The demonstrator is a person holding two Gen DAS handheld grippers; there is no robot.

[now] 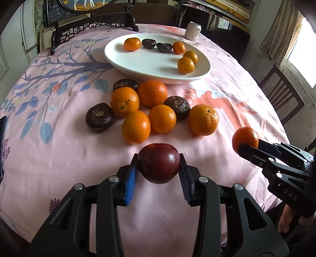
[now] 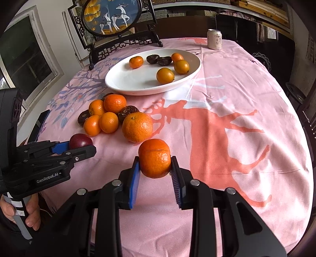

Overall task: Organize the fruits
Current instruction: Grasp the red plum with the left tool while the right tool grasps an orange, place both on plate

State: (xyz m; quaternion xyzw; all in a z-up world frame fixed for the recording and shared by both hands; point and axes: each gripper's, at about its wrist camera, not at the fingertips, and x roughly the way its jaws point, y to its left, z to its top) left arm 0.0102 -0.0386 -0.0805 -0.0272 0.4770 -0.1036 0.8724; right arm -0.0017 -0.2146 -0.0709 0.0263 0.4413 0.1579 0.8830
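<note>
- Left gripper [image 1: 159,165]: closed on a dark red plum [image 1: 158,163], one blue pad [image 1: 130,182] pressed to each side of the fruit; plum held clear of the pink tablecloth [image 1: 59,158], on the near side of the white plate [image 1: 156,69], with the loose fruit pile between them
- Right gripper [image 2: 155,165]: closed on an orange mandarin [image 2: 154,158], gripped at both flanks; mandarin likewise raised off the cloth, on the near side of the plate and just beside the largest loose orange [image 2: 137,127]
- Seen from the left wrist, the right gripper enters to the right of the plum, its mandarin at the fingertips; seen from the right wrist, the left gripper lies to the left, with a hand [image 2: 29,209] on its handle
- White plate: oval, set towards the far side of the table; holds four small oranges [image 1: 185,65] and two dark water chestnuts [image 1: 164,47], ranged along its far and right rim
- Loose pile, just in front of the plate: five oranges [image 1: 152,96] and three dark water chestnuts [image 1: 99,117], several touching one another
- Drinks can [image 1: 193,31]: upright, beyond the plate to its right
- Framed deer screen [image 2: 110,16]: standing beyond the plate to its left
</note>
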